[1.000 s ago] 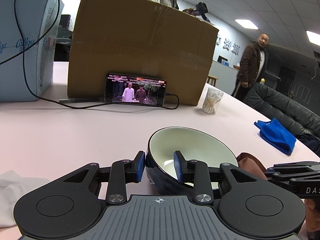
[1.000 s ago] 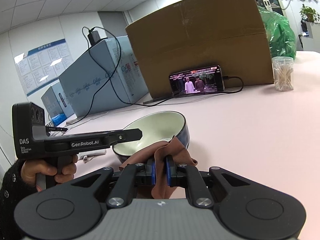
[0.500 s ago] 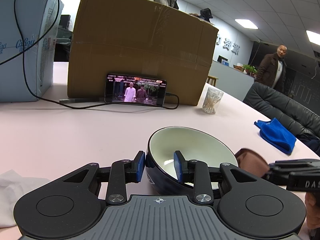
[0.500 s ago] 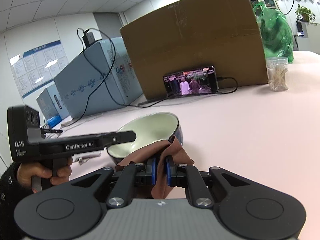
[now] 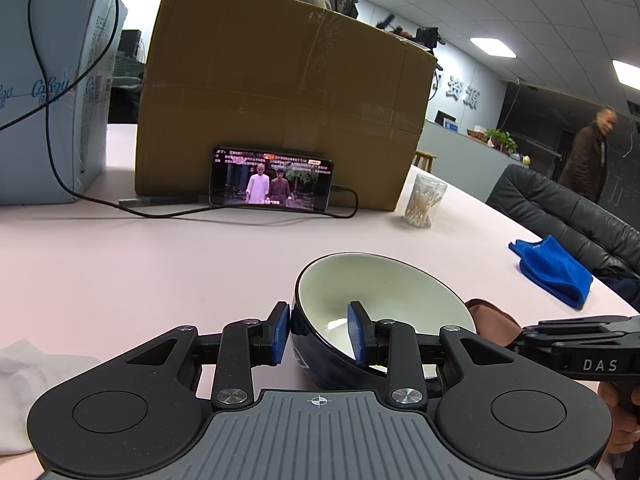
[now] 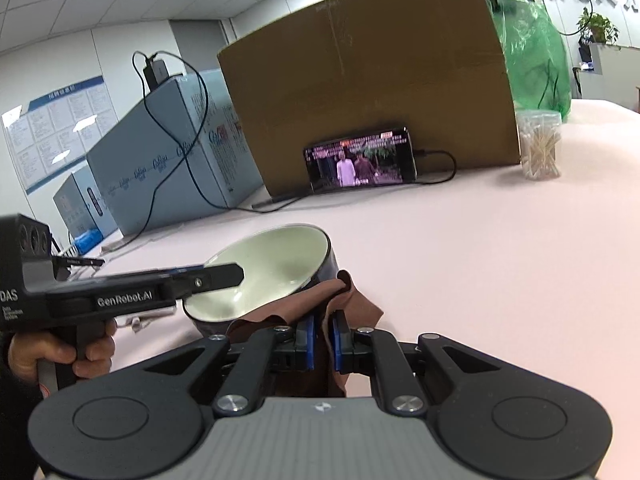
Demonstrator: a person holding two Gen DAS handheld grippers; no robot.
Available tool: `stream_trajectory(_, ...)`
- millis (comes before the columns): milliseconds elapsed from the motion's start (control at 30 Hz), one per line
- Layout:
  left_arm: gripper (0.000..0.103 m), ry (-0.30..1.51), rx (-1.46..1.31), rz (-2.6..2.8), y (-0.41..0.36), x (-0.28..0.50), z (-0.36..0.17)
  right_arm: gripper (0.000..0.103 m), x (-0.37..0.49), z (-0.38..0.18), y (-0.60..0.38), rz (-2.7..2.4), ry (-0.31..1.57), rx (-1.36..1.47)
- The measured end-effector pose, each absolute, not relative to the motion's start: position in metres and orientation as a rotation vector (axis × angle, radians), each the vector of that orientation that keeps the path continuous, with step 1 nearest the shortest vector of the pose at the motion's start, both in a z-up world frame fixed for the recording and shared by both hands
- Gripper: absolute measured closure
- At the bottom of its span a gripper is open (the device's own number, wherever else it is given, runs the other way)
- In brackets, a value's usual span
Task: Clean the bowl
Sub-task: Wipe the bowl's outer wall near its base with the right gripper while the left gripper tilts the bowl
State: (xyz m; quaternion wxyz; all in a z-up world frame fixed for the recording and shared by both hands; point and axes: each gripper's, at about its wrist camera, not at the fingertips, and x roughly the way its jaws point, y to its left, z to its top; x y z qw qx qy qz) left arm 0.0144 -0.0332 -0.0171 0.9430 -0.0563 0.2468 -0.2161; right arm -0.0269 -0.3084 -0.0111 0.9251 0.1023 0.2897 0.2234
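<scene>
At the lower centre of the left wrist view, our left tool (image 5: 319, 334) is clamped on the near wall of the bowl (image 5: 384, 300), one blue pad outside the dark wall and one inside against the pale interior. The bowl sits tilted on the pink table (image 5: 140, 264). In the right wrist view, our right tool (image 6: 322, 343) is pinched together on the brown cloth (image 6: 296, 312), which touches the bowl's rim at mid-frame. A phone (image 5: 271, 179) leans against the cardboard box (image 5: 280, 92) in the upper centre.

Black grippers (image 5: 319, 338), blue pads (image 6: 307, 344), possibly dark sleeve (image 6: 12, 412)
</scene>
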Motion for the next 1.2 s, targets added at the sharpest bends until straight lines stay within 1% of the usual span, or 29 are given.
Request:
stream_trajectory(467,0.073,0.504,-0.117,-0.442,-0.033,0.014,-0.017,0.092,-0.024,-0.008,-0.310,0.438,0.581,0.217)
stream_trajectory(633,0.073,0.504,-0.117,-0.442,-0.033,0.014,-0.017,0.092,-0.022,-0.013,-0.306,0.445,0.619,0.199)
stream_trajectory(1200,0.073,0.504,-0.121,-0.443,-0.033,0.015,-0.018,0.092,-0.030,-0.001,-0.308,0.447,0.568,0.200)
